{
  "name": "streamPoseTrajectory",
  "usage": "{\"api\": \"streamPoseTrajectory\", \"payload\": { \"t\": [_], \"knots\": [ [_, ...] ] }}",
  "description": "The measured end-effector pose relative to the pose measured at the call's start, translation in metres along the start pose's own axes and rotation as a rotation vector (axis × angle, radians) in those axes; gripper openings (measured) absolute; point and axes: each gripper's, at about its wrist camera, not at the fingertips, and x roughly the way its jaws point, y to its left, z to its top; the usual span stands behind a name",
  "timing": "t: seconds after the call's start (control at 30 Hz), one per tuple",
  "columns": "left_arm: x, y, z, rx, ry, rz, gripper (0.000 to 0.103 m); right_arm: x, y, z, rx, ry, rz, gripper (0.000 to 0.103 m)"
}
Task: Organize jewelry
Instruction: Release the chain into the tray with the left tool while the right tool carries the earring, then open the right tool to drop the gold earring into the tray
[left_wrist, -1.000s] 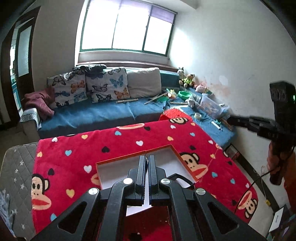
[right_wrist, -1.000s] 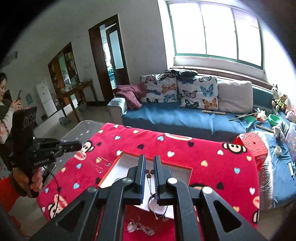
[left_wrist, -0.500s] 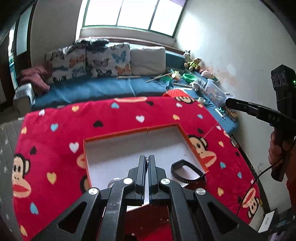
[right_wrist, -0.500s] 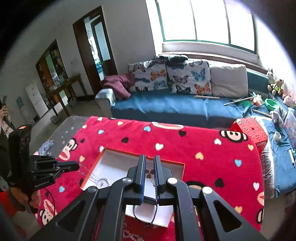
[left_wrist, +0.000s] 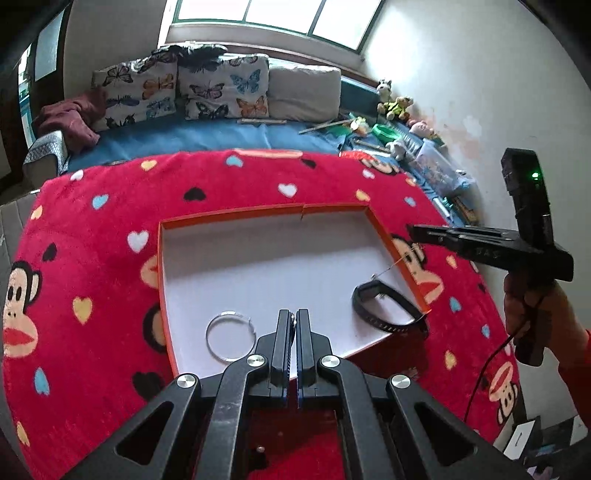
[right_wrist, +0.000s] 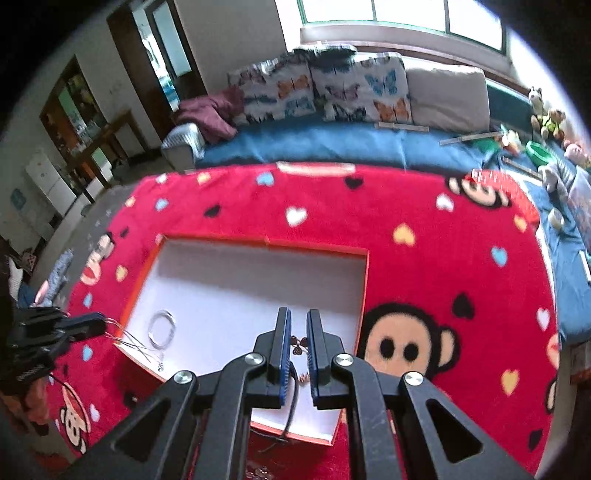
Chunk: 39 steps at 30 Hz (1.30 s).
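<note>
Firstly, the left wrist view. The left gripper (left_wrist: 293, 314) points down over the near edge of an orange box (left_wrist: 258, 213) with a white floor, which lies on a red blanket (left_wrist: 92, 258) printed with monkeys and hearts. Its fingers are pressed together, with only a sliver of something showing at the tips. A silver hoop (left_wrist: 231, 336) lies flat near the box's near left corner. A black band (left_wrist: 386, 326) lies at the near right corner, its end over the rim. At the right, a hand (left_wrist: 532, 306) holds the right gripper (left_wrist: 412, 230) above the box's right edge. A fine chain (left_wrist: 391, 266) hangs from its tip down onto the white floor, just beside the black band.

Next, the right wrist view. The right gripper (right_wrist: 298, 314) is above the near right part of the orange box (right_wrist: 266, 242), its fingers close together and pinching the fine chain (right_wrist: 299, 343), whose dark clover charms show between them. The black band (right_wrist: 291, 406) runs beneath it across the near rim. At the left, the left gripper (right_wrist: 99, 321) nips silver strands (right_wrist: 125, 332) that trail over the box's left edge, just beside the silver hoop (right_wrist: 161, 328).
</note>
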Motion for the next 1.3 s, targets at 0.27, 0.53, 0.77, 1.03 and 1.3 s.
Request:
{"api": "streamPoseTrajectory", "payload": {
  "t": [0.27,0.53,0.77,1.03,1.3],
  "knots": [
    [0.031,0.016,-0.013,-0.007,0.076,0.027,0.002,0.04,-0.01,-0.016,0.042,0.114,-0.029,0.011],
    [0.051,0.016,-0.022,-0.002,0.176,0.053,0.004,0.048,-0.013,-0.02,0.055,0.149,-0.016,0.011],
    [0.055,0.008,-0.028,0.034,0.197,0.069,0.004,0.04,-0.008,-0.02,0.027,0.12,-0.044,0.044],
    [0.03,0.003,-0.03,0.0,0.137,0.072,0.012,0.003,0.004,-0.023,-0.01,0.037,-0.045,0.047],
    [-0.013,-0.006,-0.047,-0.019,0.03,0.088,0.064,-0.022,0.023,-0.07,-0.024,0.024,0.016,0.047]
  ]
}}
